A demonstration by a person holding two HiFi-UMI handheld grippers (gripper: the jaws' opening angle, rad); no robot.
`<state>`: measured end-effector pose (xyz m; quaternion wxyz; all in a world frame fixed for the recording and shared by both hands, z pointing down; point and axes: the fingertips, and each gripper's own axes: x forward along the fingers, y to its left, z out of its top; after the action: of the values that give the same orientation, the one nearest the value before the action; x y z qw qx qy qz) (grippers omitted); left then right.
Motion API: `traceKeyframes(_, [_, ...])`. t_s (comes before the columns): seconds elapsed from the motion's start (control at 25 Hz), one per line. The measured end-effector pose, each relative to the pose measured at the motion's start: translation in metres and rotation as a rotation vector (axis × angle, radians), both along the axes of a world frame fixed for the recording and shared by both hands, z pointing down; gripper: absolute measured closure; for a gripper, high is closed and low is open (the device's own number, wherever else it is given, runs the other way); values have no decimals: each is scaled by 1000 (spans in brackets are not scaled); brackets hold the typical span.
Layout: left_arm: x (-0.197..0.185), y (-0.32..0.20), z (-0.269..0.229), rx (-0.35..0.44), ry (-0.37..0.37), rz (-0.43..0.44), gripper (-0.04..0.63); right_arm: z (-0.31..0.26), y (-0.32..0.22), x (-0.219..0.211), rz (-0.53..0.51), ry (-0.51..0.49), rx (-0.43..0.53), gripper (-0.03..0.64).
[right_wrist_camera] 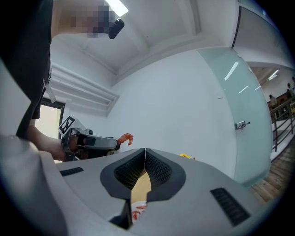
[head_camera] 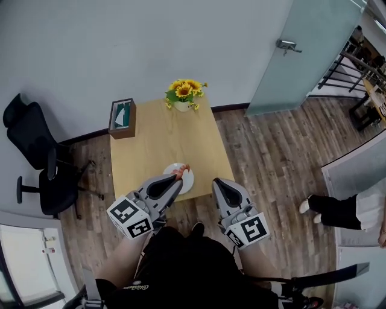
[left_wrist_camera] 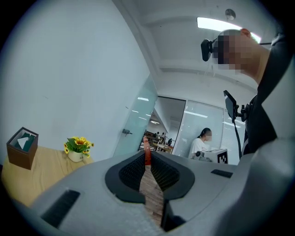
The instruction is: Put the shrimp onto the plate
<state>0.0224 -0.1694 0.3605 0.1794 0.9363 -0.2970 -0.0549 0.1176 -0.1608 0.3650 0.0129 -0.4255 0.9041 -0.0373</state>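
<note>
Sunflower pot [head_camera: 184, 95] and tissue box [head_camera: 122, 117] stand on table [head_camera: 163, 142].

Bright, even indoor light; heavy wide-angle distortion.
White light is thrown by a ceiling strip lamp [left_wrist_camera: 221, 22] in the left gripper view and a second lamp [right_wrist_camera: 118, 6] in the right gripper view, both blown out. Glare streaks are carried on the glass door [right_wrist_camera: 251, 92]. Only faint, soft shadows are cast on the counter [head_camera: 151, 151]. The ribbed hollows of the left gripper [left_wrist_camera: 146, 151] and right gripper [right_wrist_camera: 144, 151] are left in shade. Straight edges are bowed, and the gripper views' corners are darkened to black.
</note>
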Motion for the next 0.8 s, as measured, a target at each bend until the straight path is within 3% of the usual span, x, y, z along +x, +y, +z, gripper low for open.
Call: traceKeyframes(0.8, [-47,-57,4,0,31,29,558,-2,-44,-42,42,51,2,611])
